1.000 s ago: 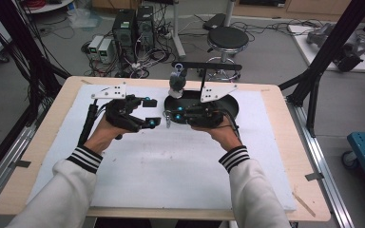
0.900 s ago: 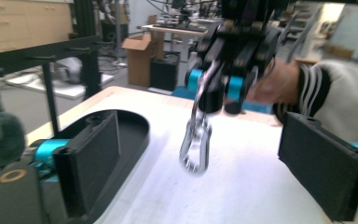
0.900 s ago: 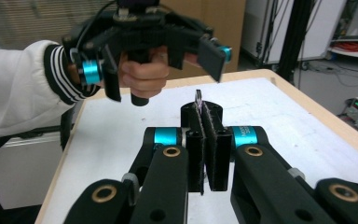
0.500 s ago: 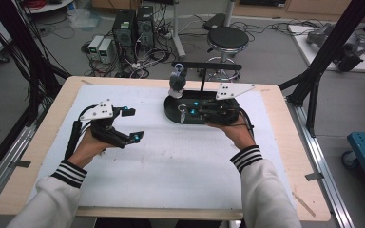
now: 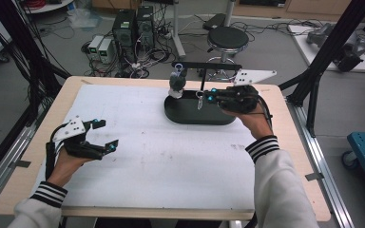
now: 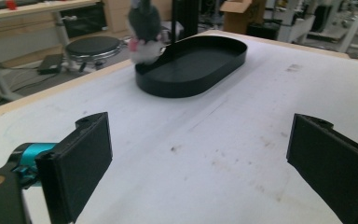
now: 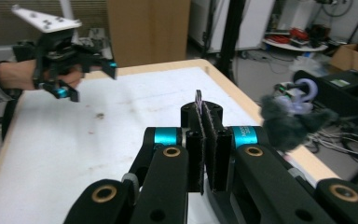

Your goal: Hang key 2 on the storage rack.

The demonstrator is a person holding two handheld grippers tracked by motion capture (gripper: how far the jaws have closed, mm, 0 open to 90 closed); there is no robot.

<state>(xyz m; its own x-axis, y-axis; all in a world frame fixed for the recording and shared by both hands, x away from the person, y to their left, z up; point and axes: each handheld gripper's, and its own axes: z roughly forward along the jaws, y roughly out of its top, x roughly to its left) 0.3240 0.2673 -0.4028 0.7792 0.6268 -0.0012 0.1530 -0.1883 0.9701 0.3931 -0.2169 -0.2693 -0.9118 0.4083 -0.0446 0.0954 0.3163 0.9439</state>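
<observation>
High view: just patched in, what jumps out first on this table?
The black oval tray at the table's far middle stands out, with a grey plush toy hanging over its far left rim from a black stand. The right tongs are over the tray, shut on a thin flat tag hanging from that stand. The left tongs are wide open over the bare white mat at near left.
</observation>
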